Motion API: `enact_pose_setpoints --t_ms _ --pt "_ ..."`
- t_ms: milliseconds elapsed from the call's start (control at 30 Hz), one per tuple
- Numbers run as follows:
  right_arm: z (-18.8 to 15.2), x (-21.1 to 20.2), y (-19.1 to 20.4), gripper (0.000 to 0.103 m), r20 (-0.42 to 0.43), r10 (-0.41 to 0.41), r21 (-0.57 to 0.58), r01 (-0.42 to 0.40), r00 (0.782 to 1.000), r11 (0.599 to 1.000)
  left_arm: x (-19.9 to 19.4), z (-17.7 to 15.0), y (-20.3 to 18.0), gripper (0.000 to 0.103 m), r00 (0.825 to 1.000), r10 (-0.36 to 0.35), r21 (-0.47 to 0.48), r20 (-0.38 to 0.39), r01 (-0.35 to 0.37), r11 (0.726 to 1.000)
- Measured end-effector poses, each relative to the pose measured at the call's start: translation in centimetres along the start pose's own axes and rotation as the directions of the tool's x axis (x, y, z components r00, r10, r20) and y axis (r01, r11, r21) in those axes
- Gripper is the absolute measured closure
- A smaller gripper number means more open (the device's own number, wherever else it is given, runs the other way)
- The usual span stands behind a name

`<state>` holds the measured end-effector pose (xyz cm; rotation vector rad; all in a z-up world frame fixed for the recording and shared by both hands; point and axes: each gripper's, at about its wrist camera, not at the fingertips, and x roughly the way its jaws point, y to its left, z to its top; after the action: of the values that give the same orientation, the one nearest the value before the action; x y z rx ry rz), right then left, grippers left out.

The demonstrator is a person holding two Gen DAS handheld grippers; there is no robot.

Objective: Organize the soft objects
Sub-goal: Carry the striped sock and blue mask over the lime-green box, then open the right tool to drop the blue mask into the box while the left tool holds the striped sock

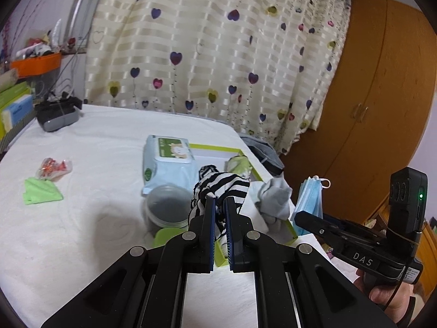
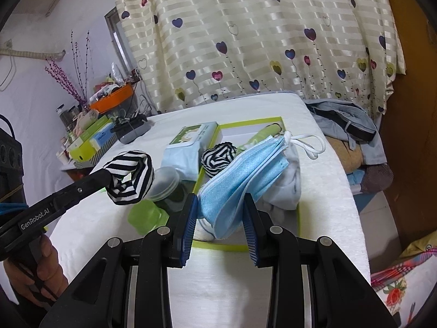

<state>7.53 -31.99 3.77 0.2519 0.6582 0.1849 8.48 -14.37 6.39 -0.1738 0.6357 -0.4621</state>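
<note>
My left gripper (image 1: 220,201) is shut on a black-and-white striped sock (image 1: 218,188), held above the table near the green-rimmed tray (image 1: 218,147); the sock also shows in the right wrist view (image 2: 131,177). My right gripper (image 2: 221,205) is shut on a stack of blue face masks (image 2: 243,172), held over the tray (image 2: 245,123); the masks also show in the left wrist view (image 1: 310,196). In the tray lie another striped sock (image 2: 218,155), a grey-white sock (image 1: 274,199) and a green item (image 1: 239,164).
A pack of wet wipes (image 1: 166,161) leans on the tray's left edge. A clear jar (image 1: 166,207) with a green lid (image 2: 146,216) beside it stands near the tray. A green cloth (image 1: 41,190) and a wrapper (image 1: 54,168) lie at left. Clothes (image 2: 344,120) hang off the right.
</note>
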Motion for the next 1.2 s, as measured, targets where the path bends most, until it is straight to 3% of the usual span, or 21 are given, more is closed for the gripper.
enact_pose_setpoints --t_ms 633,900,1200 --pt "-0.2 1.2 -3.2 0.069 -0.036 -0.008 0.037 0.009 0.999 0.999 2.8 -0.1 -2.6 0.096 0.998 -0.033 0.032 -0.049 0.035 0.999" --pt "-1.2 3.9 -4.4 0.069 -0.126 -0.004 0.044 0.01 0.992 0.999 4.3 -0.5 -2.9 0.096 0.996 -0.041 0.033 -0.08 0.044 0.999" --pt "-0.6 7.2 -5.2 0.069 -0.167 0.01 0.039 -0.003 0.986 0.999 5.4 -0.4 -2.5 0.096 0.995 -0.037 0.017 -0.093 0.039 0.999"
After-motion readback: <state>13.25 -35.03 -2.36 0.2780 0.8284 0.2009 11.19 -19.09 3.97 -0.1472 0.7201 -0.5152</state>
